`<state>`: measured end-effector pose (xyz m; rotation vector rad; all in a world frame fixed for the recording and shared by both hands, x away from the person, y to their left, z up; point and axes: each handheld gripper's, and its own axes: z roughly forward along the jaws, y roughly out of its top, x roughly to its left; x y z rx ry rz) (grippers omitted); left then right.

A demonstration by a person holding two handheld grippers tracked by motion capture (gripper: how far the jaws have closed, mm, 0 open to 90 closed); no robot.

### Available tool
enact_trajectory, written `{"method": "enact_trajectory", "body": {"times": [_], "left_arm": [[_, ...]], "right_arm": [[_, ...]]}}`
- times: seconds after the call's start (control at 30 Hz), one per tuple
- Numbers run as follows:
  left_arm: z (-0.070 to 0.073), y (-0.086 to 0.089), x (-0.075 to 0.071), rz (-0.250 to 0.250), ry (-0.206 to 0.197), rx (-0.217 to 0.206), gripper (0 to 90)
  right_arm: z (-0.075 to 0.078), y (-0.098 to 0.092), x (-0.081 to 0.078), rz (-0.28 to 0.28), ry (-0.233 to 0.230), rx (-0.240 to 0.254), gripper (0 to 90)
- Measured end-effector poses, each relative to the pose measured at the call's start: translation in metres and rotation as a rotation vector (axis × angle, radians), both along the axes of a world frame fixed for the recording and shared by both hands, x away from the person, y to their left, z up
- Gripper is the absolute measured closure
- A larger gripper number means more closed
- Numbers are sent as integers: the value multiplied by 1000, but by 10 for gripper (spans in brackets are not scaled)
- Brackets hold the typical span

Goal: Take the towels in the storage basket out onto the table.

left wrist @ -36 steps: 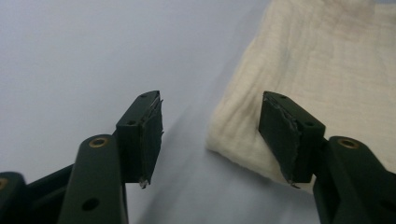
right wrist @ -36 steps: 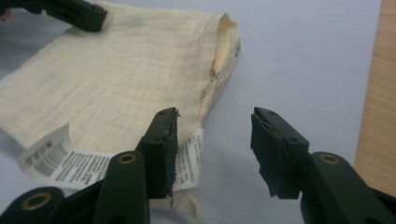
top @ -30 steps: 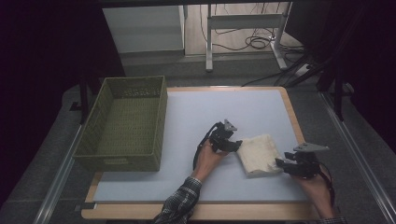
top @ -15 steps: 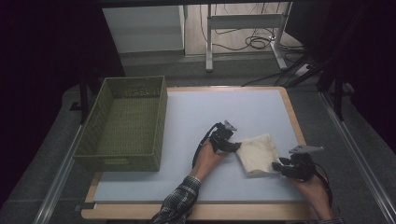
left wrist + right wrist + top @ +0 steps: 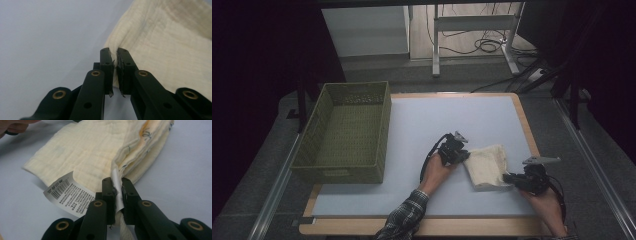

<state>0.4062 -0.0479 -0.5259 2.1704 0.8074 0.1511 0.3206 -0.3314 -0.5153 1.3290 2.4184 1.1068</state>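
Observation:
A folded cream cloth (image 5: 487,165) lies on the pale blue table top, between my two grippers. My left gripper (image 5: 462,156) is shut on the cloth's left edge (image 5: 130,45); its jaws pinch the folded hem. My right gripper (image 5: 507,178) is shut on the cloth's near right corner (image 5: 135,147), clamping several layers and a white strip. A printed care label (image 5: 68,193) sticks out to the left of those jaws. Part of the other hand (image 5: 15,125) shows at the top left of the right gripper view.
A green woven basket (image 5: 347,132) stands at the table's left side. The table's wooden rim (image 5: 527,125) runs close to the right of the cloth. Desk legs and cables (image 5: 482,45) lie on the floor beyond the far edge.
The right gripper has moved left and a little toward the near edge, closing in on the cloth's near right corner. The left gripper has stayed at the cloth's left edge.

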Motion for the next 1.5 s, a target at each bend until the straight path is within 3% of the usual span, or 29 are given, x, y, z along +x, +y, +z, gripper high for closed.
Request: {"method": "enact_trajectory", "body": {"times": [0.23, 0.53, 0.9, 1.2, 1.5], "left_arm": [[16, 9, -2, 3, -30, -27, 838], [34, 29, -4, 24, -52, 3, 829], [55, 56, -9, 56, -76, 46, 826], [72, 73, -11, 72, -56, 89, 826], [98, 87, -11, 77, -18, 183, 823]], "right_arm": [[13, 7, -5, 31, -44, 40, 834], [27, 21, -5, 66, -78, 92, 833], [42, 49, 1, 123, -96, 118, 831], [54, 66, 9, 150, -102, 142, 830], [63, 82, 13, 179, -112, 156, 830]]}}
